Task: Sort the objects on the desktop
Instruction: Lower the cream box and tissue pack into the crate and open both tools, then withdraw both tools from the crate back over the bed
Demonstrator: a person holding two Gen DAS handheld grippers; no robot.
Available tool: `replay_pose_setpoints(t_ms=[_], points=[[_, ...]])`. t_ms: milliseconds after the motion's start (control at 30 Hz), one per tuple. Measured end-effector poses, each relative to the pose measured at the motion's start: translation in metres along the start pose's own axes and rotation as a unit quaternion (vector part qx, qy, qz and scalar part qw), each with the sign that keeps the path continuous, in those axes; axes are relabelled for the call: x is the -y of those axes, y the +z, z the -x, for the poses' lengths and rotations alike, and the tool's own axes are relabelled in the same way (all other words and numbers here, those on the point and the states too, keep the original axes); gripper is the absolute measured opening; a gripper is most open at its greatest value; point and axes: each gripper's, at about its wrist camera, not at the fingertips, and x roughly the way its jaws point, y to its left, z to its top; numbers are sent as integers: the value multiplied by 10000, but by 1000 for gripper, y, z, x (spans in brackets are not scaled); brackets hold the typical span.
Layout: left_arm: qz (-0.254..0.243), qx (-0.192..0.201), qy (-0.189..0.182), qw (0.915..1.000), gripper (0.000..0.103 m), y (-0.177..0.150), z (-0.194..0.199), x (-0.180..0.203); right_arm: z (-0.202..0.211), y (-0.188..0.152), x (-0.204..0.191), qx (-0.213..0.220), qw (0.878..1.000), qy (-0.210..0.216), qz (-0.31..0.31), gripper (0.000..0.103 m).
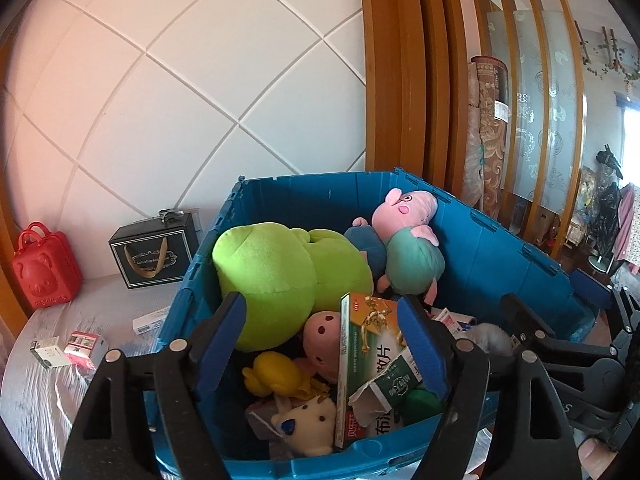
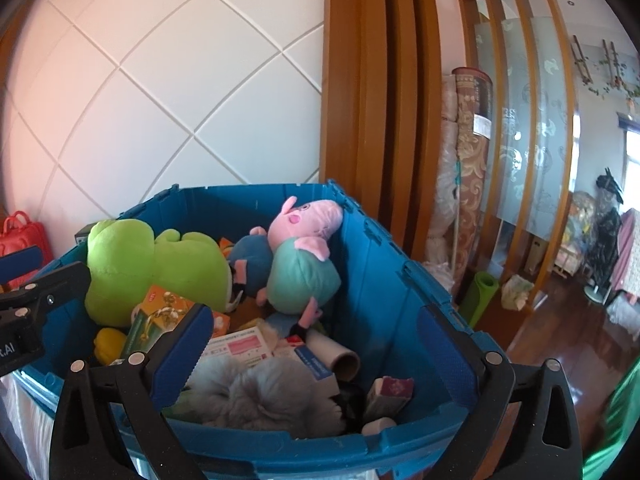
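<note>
blue crate [image 1: 500, 248], plush toys [image 1: 276, 276], medicine boxes [image 1: 370, 332]

Left gripper [image 1: 320, 344] and right gripper [image 2: 314, 350] both spread wide, empty

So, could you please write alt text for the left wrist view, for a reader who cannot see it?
The open left gripper hovers over a blue crate packed with a green plush, a pink pig plush and an upright medicine box. Left of the crate, a red bag and a black gift box stand by the wall.

Blue crate [image 2: 384, 280] of plush toys and boxes, right gripper [image 2: 316, 344] fingers apart above.
</note>
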Motion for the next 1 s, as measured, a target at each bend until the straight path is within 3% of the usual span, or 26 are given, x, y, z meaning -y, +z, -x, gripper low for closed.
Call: replay_pose_setpoints(t_ms=[233,467,733,1000], points=[[192,29,340,9992,80,-8,11,-35,12,2,-22,121,9996,241,126,103],[475,233,574,9969,80,-12,30,-86,20,9,-68,270,9973,536,417,103],[673,275,699,9949,80,-23,41,-158,34,19,-139,465,9945,717,608,103],[733,238,731,9943,80,-34,47,-262,48,27,-236,624,9925,784,701,103]])
